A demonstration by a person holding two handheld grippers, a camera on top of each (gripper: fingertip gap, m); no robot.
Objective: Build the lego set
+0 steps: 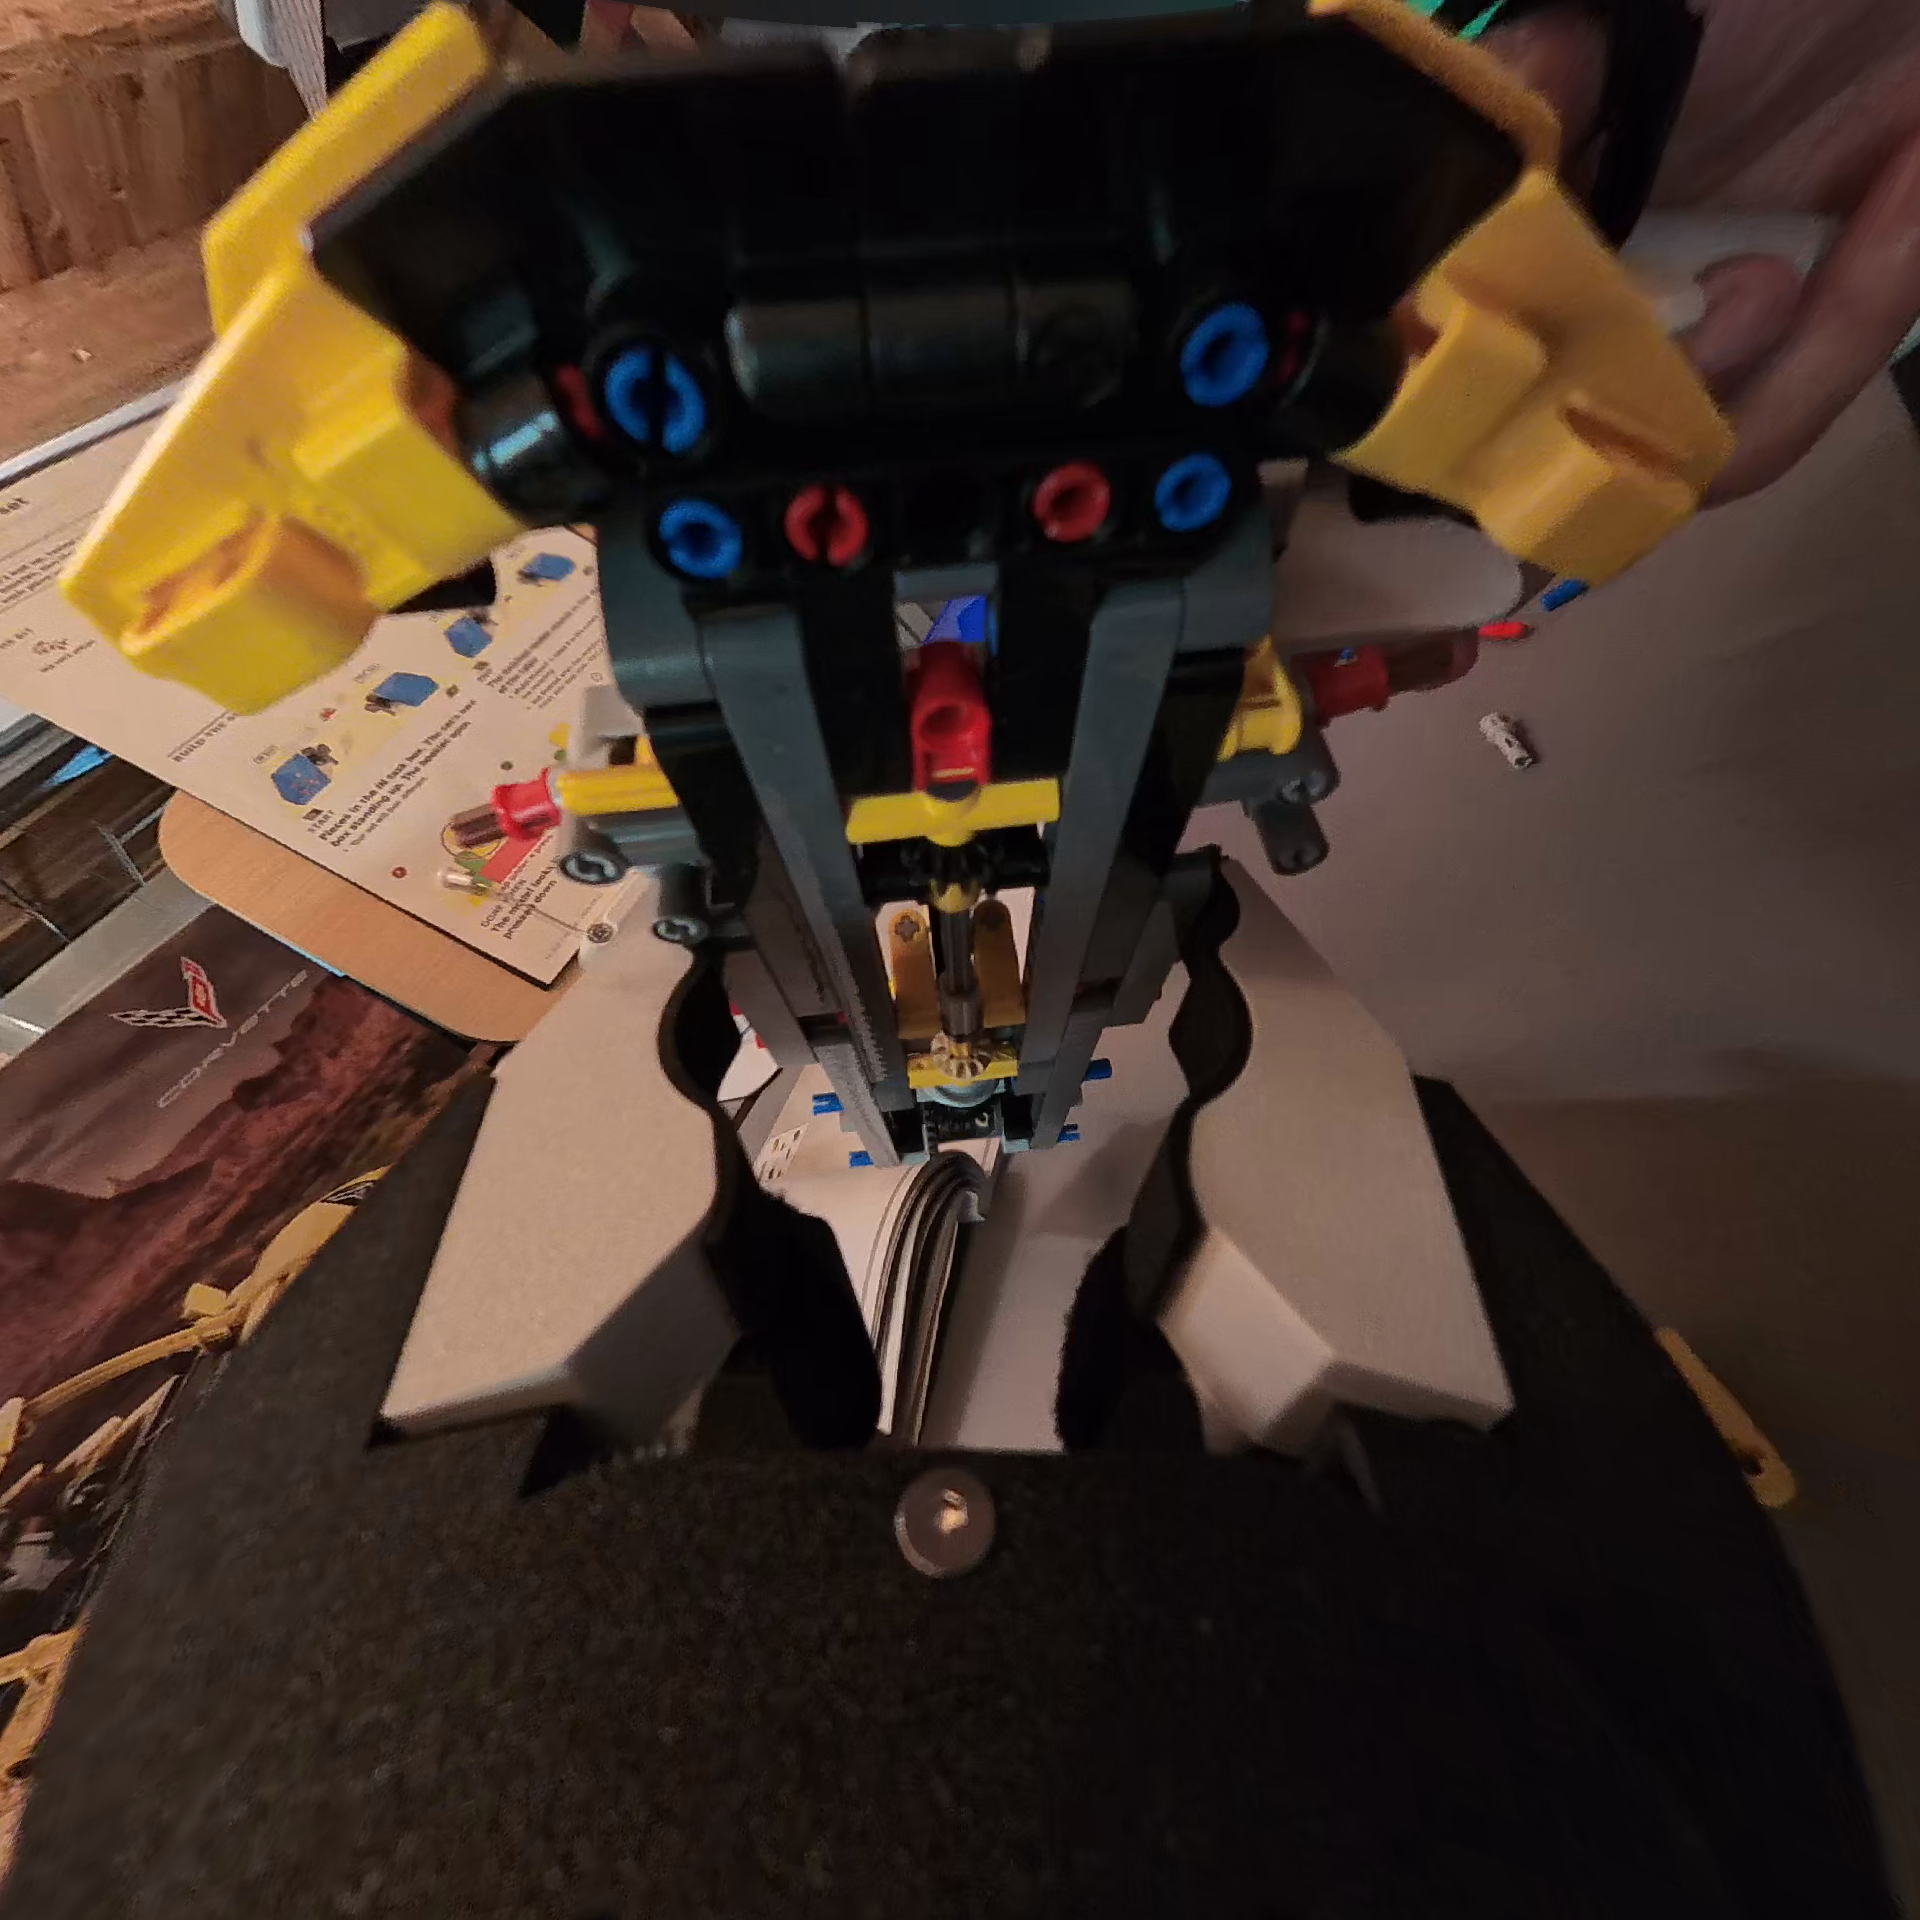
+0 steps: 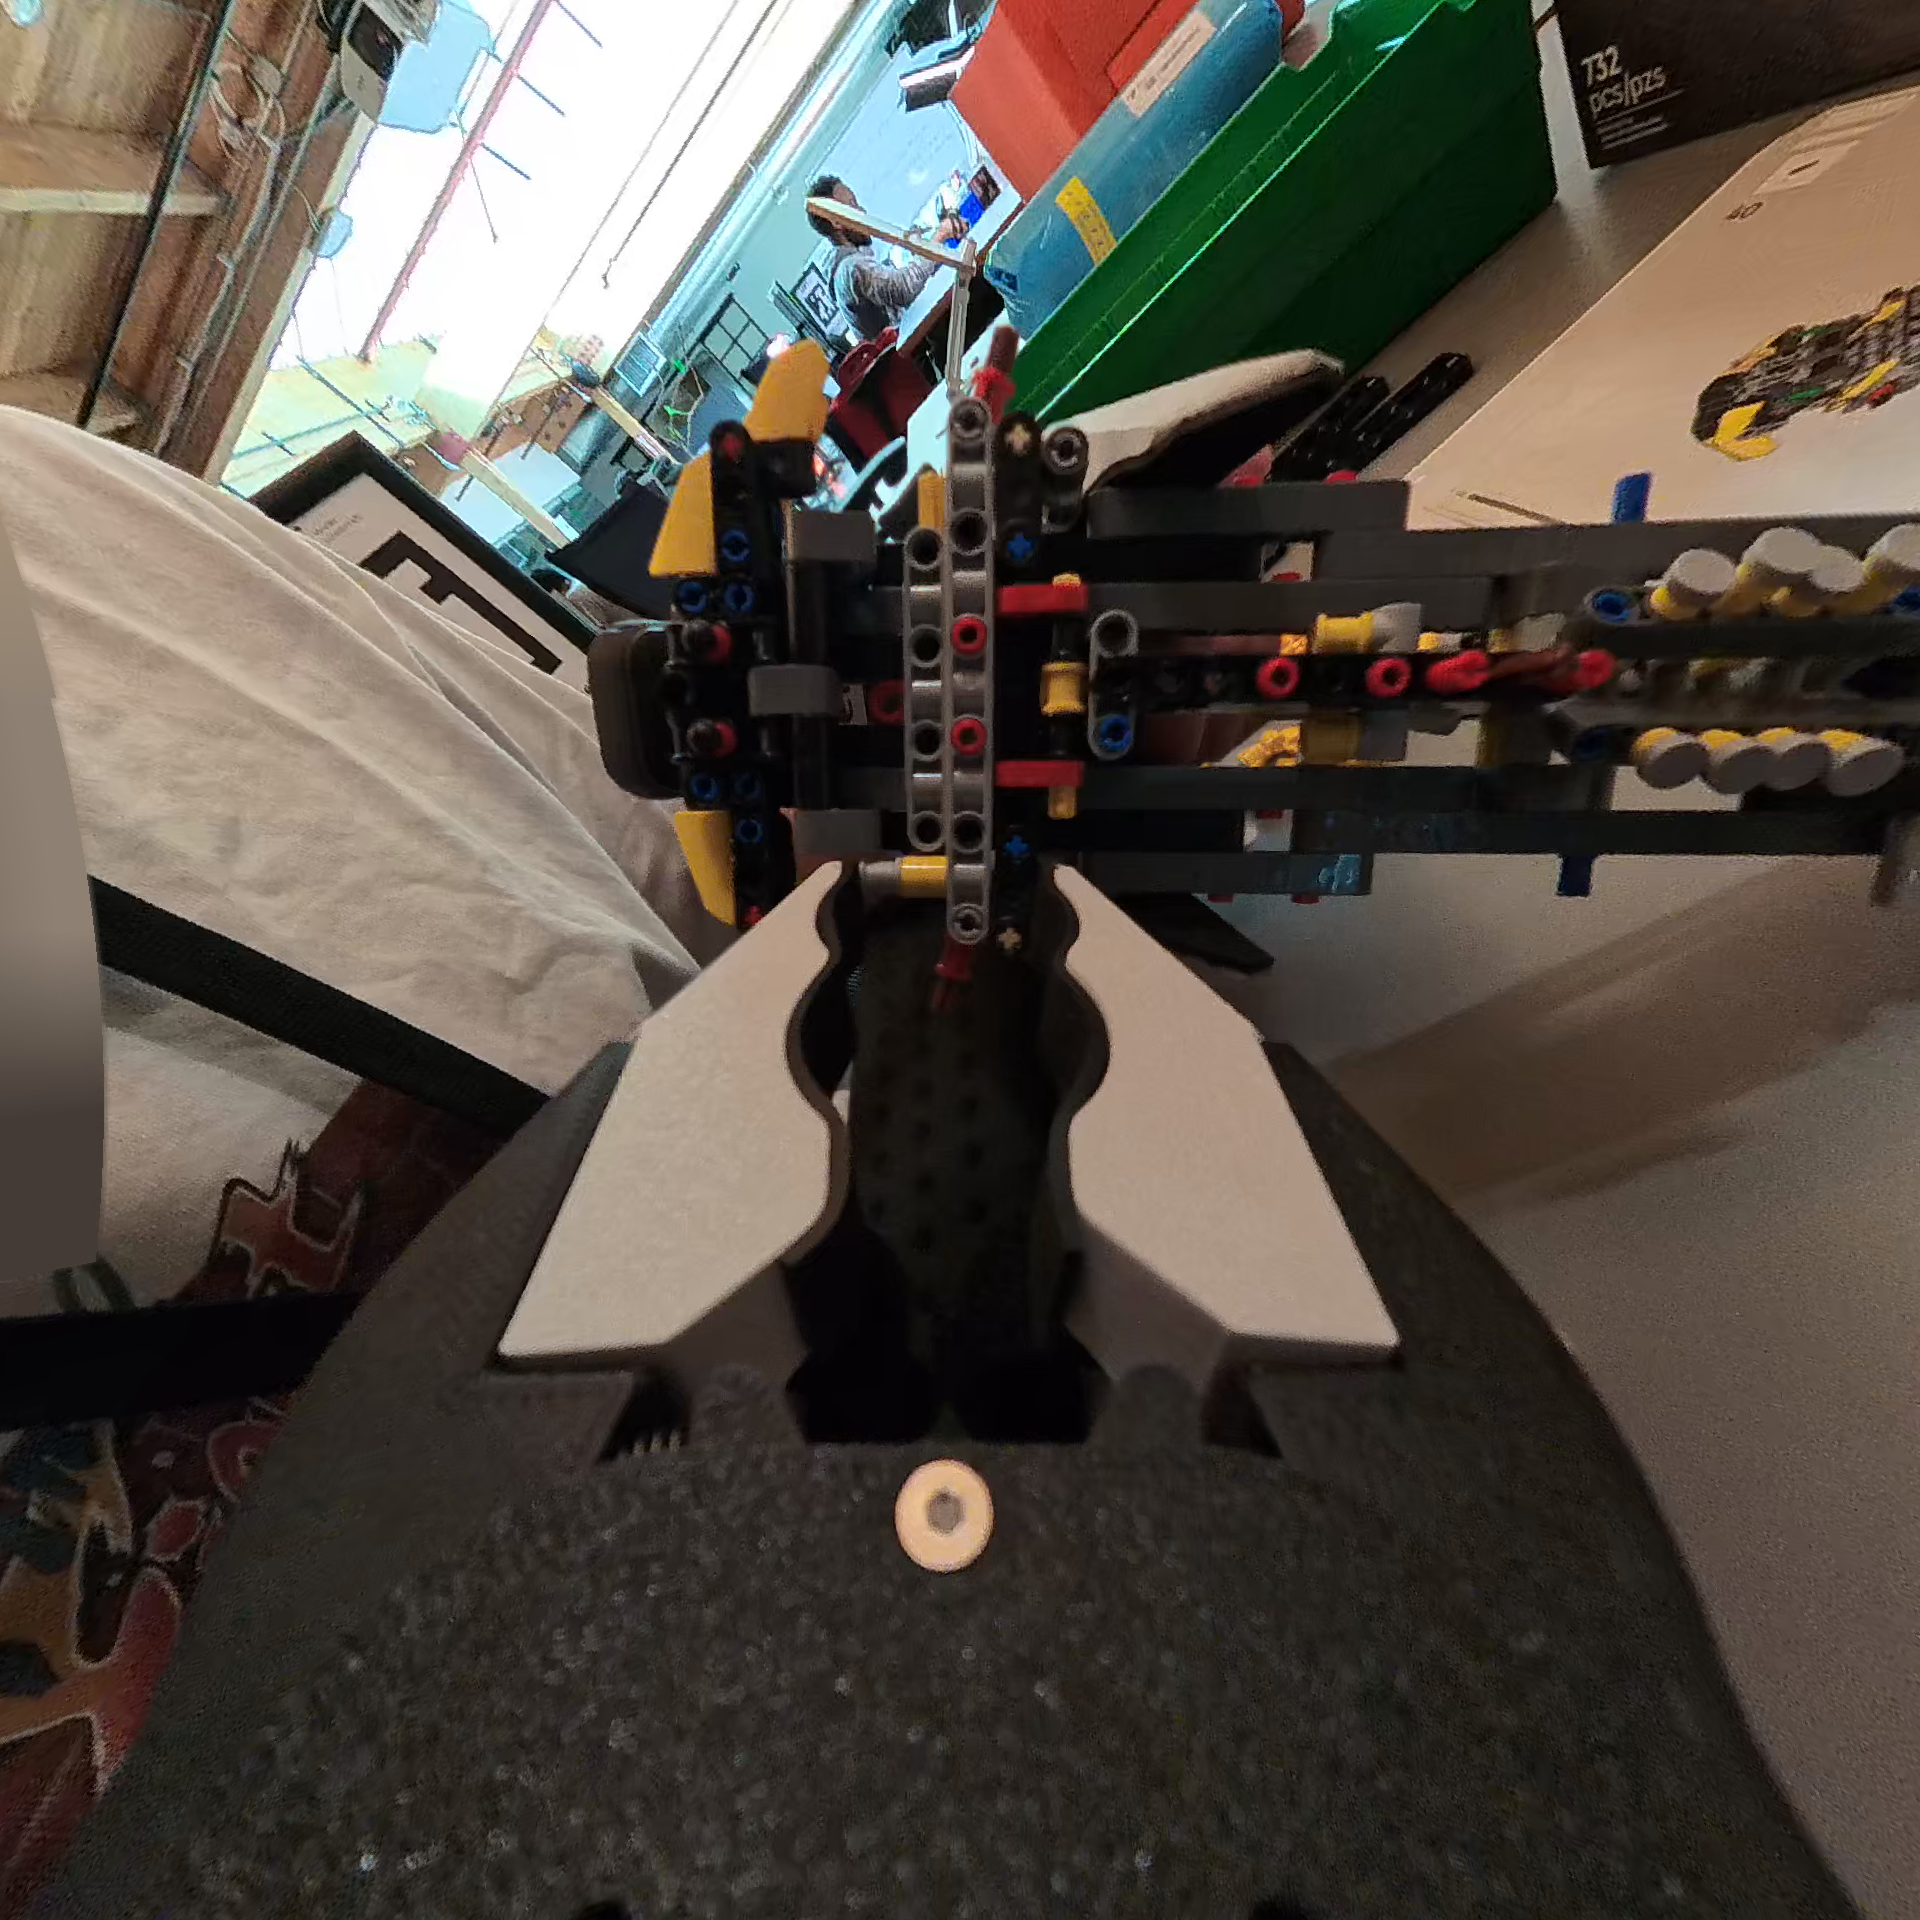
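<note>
Both pairs of jaws are closed on the same thing: the left gripper (image 1: 940,1049) has its grey fingers (image 1: 582,1174) pressed against the two sides of the lego model's (image 1: 914,582) dark chassis, and the right gripper (image 2: 951,935) pinches a black part at the model's (image 2: 966,675) lower edge, below a grey beam (image 2: 966,665) studded with red pins. In the left wrist view the model stands on end, its black end piece with blue and red pins nearest the camera and yellow body panels (image 1: 301,447) flaring out on both sides; a yellow cross axle (image 1: 951,810) and a small tan gear (image 1: 956,1049) sit down the middle. A person's hand (image 1: 1808,312) shows at the upper right, beside the yellow panel there. Beneath the model lie an open instruction booklet (image 1: 925,1278), a printed sheet (image 1: 416,727) and a dark box lid (image 1: 208,1091) on the left. In the right wrist view the model stretches off to the right above the pale surface (image 2: 1558,1143), with a white box (image 2: 1714,343) and a green crate (image 2: 1299,239) beyond.
</note>
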